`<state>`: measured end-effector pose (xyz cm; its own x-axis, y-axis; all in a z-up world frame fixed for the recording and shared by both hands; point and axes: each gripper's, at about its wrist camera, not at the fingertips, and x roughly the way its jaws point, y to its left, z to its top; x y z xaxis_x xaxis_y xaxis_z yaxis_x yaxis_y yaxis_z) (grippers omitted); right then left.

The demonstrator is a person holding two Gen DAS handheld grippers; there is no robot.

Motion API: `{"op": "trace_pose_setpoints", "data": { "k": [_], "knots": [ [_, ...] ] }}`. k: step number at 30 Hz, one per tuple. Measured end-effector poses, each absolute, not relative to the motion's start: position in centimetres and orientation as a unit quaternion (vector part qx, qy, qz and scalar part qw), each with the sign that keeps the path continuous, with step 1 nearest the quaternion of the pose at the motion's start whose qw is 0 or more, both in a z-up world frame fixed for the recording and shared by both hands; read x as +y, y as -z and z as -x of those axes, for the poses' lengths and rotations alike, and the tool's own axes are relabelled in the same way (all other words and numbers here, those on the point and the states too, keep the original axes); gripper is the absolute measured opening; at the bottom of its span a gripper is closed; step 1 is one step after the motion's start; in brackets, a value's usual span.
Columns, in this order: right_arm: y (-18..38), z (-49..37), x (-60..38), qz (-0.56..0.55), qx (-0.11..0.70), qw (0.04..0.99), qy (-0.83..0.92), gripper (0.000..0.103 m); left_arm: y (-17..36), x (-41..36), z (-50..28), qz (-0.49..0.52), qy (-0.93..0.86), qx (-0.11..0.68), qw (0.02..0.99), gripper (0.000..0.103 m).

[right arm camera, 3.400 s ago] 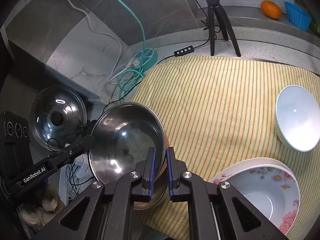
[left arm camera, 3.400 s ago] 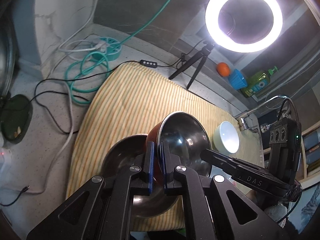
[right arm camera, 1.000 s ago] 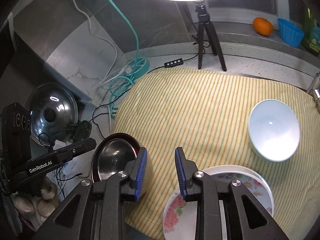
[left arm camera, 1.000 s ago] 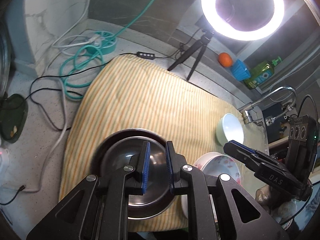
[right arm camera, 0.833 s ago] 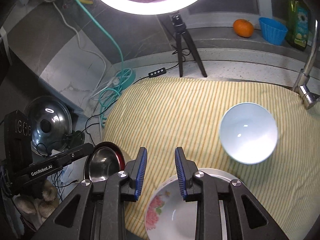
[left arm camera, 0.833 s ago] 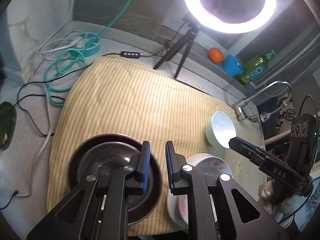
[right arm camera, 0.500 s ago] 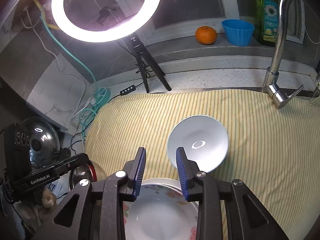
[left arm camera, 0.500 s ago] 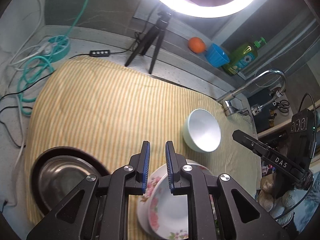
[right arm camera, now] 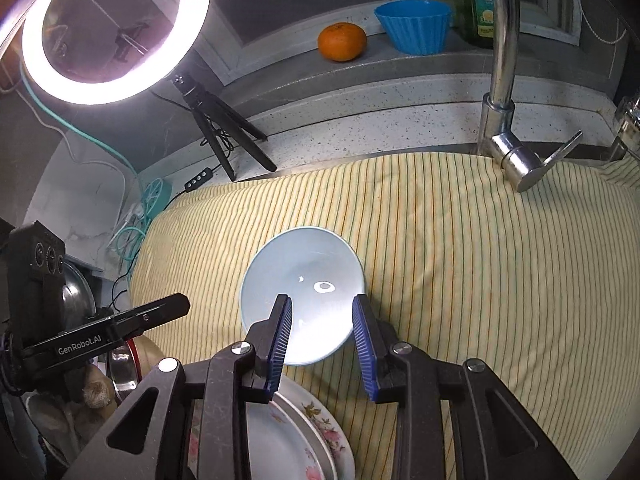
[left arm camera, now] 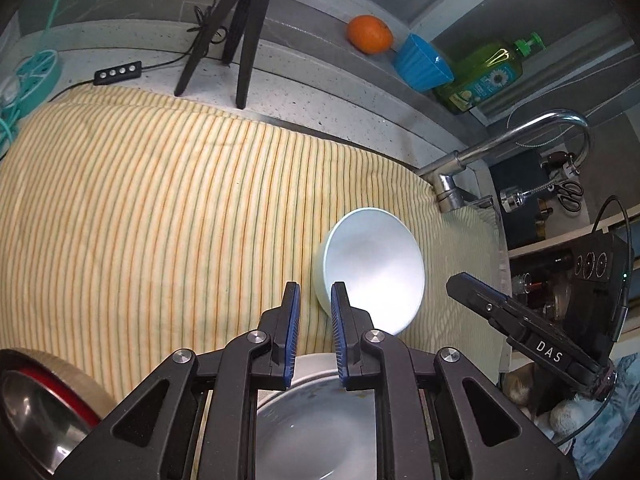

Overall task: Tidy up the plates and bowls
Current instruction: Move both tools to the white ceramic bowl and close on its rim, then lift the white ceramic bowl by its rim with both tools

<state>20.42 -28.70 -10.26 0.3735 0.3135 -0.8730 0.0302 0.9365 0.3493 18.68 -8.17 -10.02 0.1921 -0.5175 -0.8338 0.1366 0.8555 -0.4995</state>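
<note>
A: What stands around the working spot?

B: A yellow striped cloth point(left arm camera: 168, 216) covers the desk. Behind it a black tripod point(left arm camera: 236, 28) carries a glowing ring light point(right arm camera: 100, 24). On the ledge past that sit an orange mandarin point(right arm camera: 342, 41), a blue fluted plastic cup point(right arm camera: 414, 26) and a green dish-soap bottle point(left arm camera: 480, 70). A chrome tap point(right arm camera: 504, 80) rises at the cloth's far right edge, and a coiled teal cable point(right arm camera: 138, 216) lies off the cloth to the left.

A: And the dishes?

B: A pale blue ceramic bowl point(right arm camera: 302, 294) sits upright on the cloth, well clear of the tap. Nearer the cameras is a white floral-rimmed plate point(right arm camera: 296, 436) with a shallow white dish on it. At the cloth's near left corner a stainless steel bowl with a red outside point(left arm camera: 44, 408) rests in another dark dish.

A: Where are the fingers relative to the pale blue bowl?

B: The right gripper point(right arm camera: 322, 340) has its blue-padded fingers spread wide, empty, with the bowl's near rim showing between them; whether a pad touches it I cannot tell. The left gripper point(left arm camera: 314, 320) has its fingers parted by a narrow gap, holding nothing, just to the left of the bowl's near side and above the floral plate's far edge.

A: Anything in the way?

B: Only the floral plate, lying just beneath both grippers in front of the bowl.
</note>
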Motion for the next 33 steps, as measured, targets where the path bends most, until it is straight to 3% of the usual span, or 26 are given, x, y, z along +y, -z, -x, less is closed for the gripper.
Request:
{"op": "trace_pose_setpoints", "data": {
  "k": [10,29,33],
  "knots": [
    [12.7,-22.0,-31.3,-0.214,0.574,0.786,-0.085,0.028,11.6,-11.1,-20.4,0.136,0.214,0.614,0.747,0.014],
    [15.1,-23.1,-30.9,-0.219,0.596,0.767,-0.097,0.028,12.6,-12.2,-20.8,0.113,0.201,0.619,0.751,0.014],
    [15.4,-23.3,-30.9,-0.220,0.598,0.765,-0.096,0.022,12.8,-12.5,-20.7,0.106,0.202,0.619,0.752,0.014]
  ]
}}
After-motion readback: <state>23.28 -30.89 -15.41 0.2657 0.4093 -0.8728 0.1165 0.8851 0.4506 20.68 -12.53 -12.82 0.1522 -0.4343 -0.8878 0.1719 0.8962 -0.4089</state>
